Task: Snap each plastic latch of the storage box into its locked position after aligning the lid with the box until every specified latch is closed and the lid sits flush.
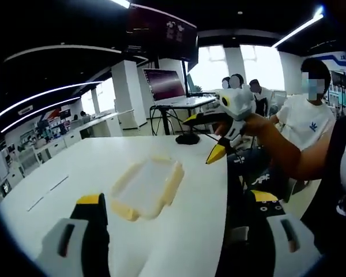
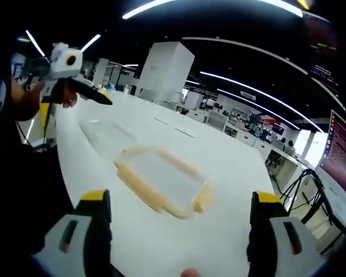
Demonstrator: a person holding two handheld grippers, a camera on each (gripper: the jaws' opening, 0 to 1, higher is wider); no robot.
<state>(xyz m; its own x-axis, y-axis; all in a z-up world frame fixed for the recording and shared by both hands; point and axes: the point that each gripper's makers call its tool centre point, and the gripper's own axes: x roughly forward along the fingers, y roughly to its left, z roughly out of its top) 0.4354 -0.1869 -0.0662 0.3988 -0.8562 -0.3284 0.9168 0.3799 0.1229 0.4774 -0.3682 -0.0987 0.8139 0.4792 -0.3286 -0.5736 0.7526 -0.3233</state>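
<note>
My left gripper point(image 1: 179, 210) hangs spread wide over the white table point(image 1: 75, 167); the storage box point(image 1: 147, 187) lies flat between both grippers; my right gripper point(image 2: 181, 212) is likewise parted, touching nothing

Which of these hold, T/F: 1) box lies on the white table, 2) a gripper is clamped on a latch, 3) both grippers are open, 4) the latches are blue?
1) True: the storage box lies flat on the white table.
2) False: the left gripper and right gripper are both held clear of the box.
3) True: both have their jaws spread apart.
4) False: the latches are pale yellow.
</note>
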